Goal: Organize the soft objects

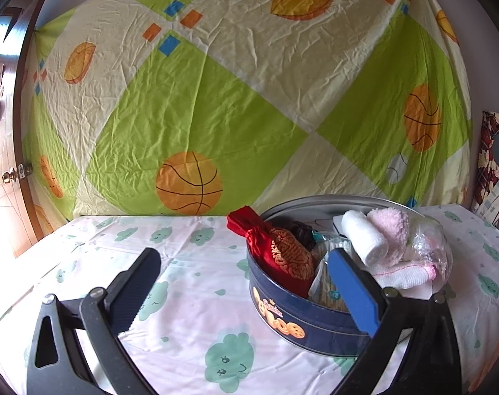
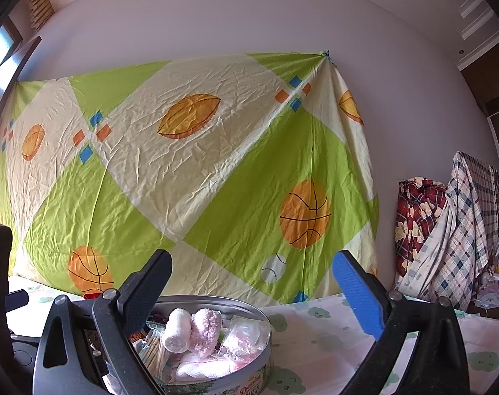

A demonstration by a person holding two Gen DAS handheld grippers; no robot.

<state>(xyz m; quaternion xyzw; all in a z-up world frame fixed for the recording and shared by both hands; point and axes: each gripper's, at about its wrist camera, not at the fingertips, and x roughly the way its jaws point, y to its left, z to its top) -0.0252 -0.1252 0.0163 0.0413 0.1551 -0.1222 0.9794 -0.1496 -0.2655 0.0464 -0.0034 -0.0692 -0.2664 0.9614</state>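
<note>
A round dark blue cookie tin (image 1: 292, 326) sits on the table and holds soft things: a red and gold pouch (image 1: 279, 253), a white bandage roll (image 1: 364, 240), a pink fluffy roll (image 1: 392, 230), a white cloth (image 1: 404, 276) and a clear plastic bag (image 1: 429, 247). My left gripper (image 1: 249, 286) is open and empty just in front of the tin, its blue finger over the rim. The tin (image 2: 216, 385) shows low in the right wrist view with the bandage roll (image 2: 177, 329) and pink roll (image 2: 206, 330). My right gripper (image 2: 249, 296) is open and empty above it.
The table has a white cloth with green cloud prints (image 1: 190, 296). A green and cream sheet with basketballs (image 1: 216, 98) hangs behind it. A wooden door (image 1: 5, 177) is at the left. Plaid fabrics (image 2: 447, 237) hang at the right.
</note>
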